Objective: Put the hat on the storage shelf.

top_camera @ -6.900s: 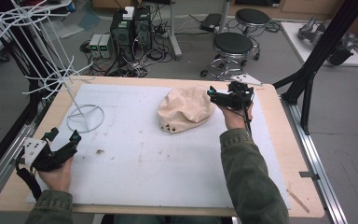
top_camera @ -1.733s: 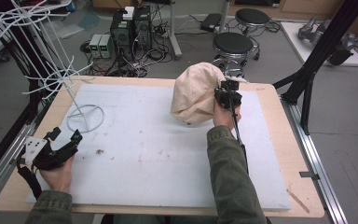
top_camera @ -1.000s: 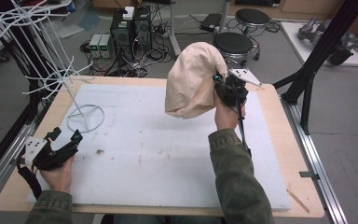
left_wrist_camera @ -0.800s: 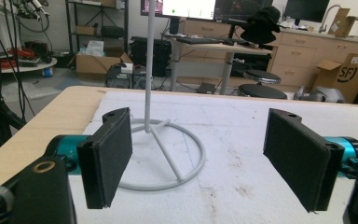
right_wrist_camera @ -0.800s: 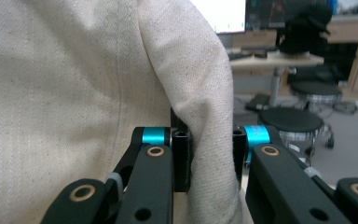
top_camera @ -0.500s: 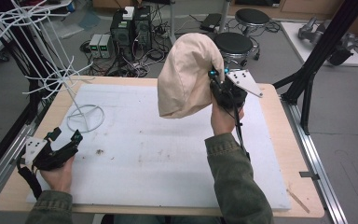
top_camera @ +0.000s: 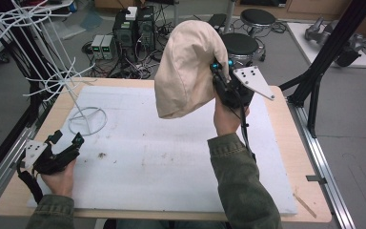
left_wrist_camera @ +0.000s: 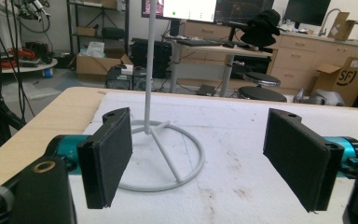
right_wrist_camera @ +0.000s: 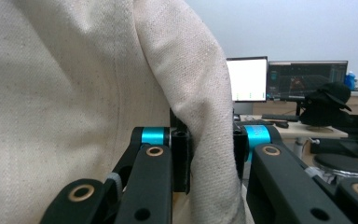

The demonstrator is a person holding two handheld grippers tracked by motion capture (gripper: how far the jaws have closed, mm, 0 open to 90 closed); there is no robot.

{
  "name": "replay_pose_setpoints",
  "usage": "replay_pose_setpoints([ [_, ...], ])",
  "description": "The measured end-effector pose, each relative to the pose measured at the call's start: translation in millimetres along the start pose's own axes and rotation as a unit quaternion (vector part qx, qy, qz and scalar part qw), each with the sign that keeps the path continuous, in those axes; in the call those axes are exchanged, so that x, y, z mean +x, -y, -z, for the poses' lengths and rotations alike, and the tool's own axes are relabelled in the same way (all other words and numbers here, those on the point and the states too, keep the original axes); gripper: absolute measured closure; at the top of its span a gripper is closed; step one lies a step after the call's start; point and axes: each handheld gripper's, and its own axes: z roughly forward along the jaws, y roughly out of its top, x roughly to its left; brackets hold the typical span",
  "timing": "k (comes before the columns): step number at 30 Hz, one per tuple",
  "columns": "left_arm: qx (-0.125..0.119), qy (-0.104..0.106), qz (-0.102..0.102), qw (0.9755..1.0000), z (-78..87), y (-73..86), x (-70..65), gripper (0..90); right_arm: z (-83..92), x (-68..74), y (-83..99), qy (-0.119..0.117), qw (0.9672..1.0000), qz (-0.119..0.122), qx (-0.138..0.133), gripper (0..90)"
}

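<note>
Above the table [top_camera: 138,162], the raised right gripper [top_camera: 218,71] clamps what looks like a beige hat [top_camera: 186,67]

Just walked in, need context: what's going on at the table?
A person works two handheld grippers. The right gripper is shut on a fold of a beige cloth hat, holding it in the air above the white mat. The left gripper rests open near the table's left front corner, jaws facing the white wire stand, which holds nothing yet.
</note>
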Motion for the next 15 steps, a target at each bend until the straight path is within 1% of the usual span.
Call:
replay_pose_setpoints([
  [3, -0.002, 0.000, 0.001, 1.0000, 0.3, -0.1, -0.2, 24.3, -2.9, 4.2, -5.1, -0.006, 1.0000, -0.002, 0.002, 78.2],
  [4, -0.002, 0.001, 0.001, 1.0000, 0.2, -0.1, -0.4, 24.3, -5.2, 7.7, -8.2, -0.009, 1.0000, -0.002, 0.002, 78.2],
  [5, -0.002, 0.001, 0.001, 1.0000, 0.2, -0.1, -0.4, 24.3, -5.2, 7.7, -8.2, -0.009, 1.0000, -0.002, 0.002, 78.2],
  [6, -0.002, 0.001, 0.001, 1.0000, 0.3, -0.1, -0.4, 24.3, -6.4, 9.5, -9.8, -0.011, 0.9999, 0.001, 0.000, 78.2],
  [7, -0.003, 0.001, 0.002, 1.0000, 0.3, -0.1, -0.3, 24.3, -8.1, 14.3, -13.3, -0.015, 0.9999, 0.003, 0.000, 78.2],
  [11, -0.003, 0.001, 0.001, 1.0000, 0.3, -0.3, 0.2, 24.3, -10.9, 21.5, -18.6, -0.021, 0.9997, 0.008, -0.004, 78.2],
  [13, -0.004, 0.002, 0.002, 1.0000, 0.4, -0.3, 0.3, 24.3, -13.3, 26.5, -22.4, -0.027, 0.9996, 0.008, -0.007, 78.2],
  [14, -0.004, 0.002, 0.002, 1.0000, 0.5, -0.3, 0.3, 24.3, -15.7, 30.9, -25.4, -0.035, 0.9994, 0.000, -0.007, 78.2],
  [15, -0.004, 0.003, 0.003, 1.0000, 0.5, -0.3, 0.2, 24.3, -16.8, 32.3, -26.4, -0.038, 0.9993, -0.001, -0.007, 78.2],
])
